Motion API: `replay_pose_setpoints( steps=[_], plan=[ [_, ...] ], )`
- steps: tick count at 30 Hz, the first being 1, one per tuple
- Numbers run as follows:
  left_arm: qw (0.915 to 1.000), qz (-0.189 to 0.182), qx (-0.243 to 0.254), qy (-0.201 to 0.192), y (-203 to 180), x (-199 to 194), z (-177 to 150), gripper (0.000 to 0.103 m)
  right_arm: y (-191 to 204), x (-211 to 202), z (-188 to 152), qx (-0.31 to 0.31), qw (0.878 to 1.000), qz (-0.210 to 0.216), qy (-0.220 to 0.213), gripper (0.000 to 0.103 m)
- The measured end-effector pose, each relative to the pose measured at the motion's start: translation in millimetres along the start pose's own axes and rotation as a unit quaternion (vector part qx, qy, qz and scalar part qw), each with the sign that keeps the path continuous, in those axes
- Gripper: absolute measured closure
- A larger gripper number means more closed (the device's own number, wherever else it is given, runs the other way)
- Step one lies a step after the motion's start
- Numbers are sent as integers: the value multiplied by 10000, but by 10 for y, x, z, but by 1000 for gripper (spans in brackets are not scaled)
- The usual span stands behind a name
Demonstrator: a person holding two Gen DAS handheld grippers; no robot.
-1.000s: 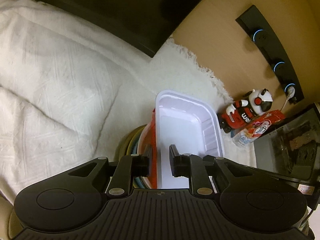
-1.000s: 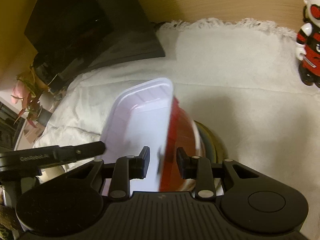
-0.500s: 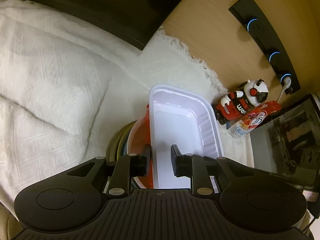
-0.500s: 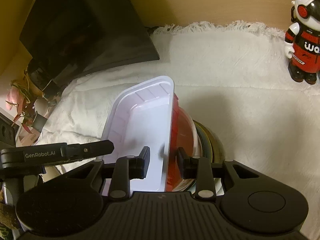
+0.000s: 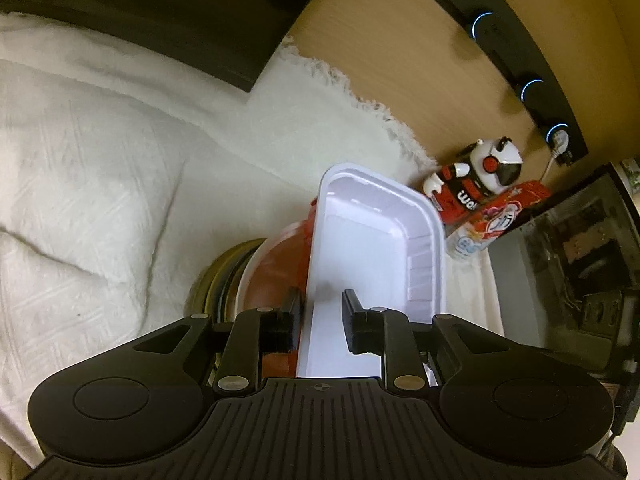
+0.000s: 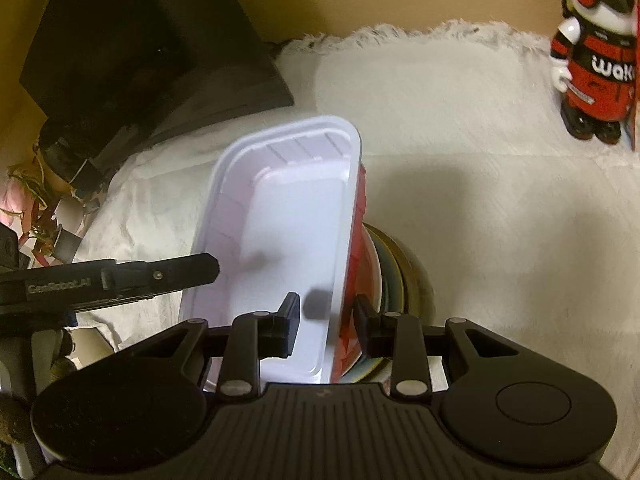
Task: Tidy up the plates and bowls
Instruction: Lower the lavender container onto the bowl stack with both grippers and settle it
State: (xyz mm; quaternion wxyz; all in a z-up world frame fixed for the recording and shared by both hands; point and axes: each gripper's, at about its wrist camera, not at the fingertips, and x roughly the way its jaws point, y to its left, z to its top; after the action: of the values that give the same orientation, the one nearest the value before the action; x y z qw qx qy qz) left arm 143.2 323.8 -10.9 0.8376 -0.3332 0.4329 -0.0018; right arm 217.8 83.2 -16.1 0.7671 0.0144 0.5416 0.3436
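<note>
A white rectangular tray (image 5: 372,248) sits on top of a red bowl (image 5: 276,272), which rests on a stack of olive and dark plates (image 5: 220,280) on the white cloth. My left gripper (image 5: 320,316) straddles the tray's left rim, its jaws closed on the rim and the red bowl's edge. My right gripper (image 6: 326,314) straddles the tray's (image 6: 280,224) right rim with the red bowl (image 6: 356,248) beside it; its jaws stand a little wider around the rim. The plate stack (image 6: 400,264) shows at the right.
A white cloth (image 5: 100,168) covers the table. A red and white toy robot (image 5: 472,176) and a snack packet (image 5: 500,216) stand near the wooden wall. A black monitor (image 6: 140,40) lies at the back left. The left gripper's finger (image 6: 120,276) shows in the right wrist view.
Both grippers have moved with the tray and bowl stack, which now sits lower over the plates. The right gripper's jaws have widened slightly around the tray's rim.
</note>
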Motion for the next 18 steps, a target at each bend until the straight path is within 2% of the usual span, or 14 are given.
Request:
replay_pose_setpoints(
  steps=[5, 9, 18],
  plan=[
    [9999, 87, -111, -36, 47, 3, 29, 80, 39, 3, 1, -23, 10000, 26, -27, 73],
    [9998, -85, -190, -79, 91, -94, 35, 80, 71, -57, 6, -149, 9997, 168, -42, 73],
    [9995, -2, -234, -210, 124, -123, 91, 80, -35, -189, 125, -18, 9992, 83, -390, 72]
  ],
)
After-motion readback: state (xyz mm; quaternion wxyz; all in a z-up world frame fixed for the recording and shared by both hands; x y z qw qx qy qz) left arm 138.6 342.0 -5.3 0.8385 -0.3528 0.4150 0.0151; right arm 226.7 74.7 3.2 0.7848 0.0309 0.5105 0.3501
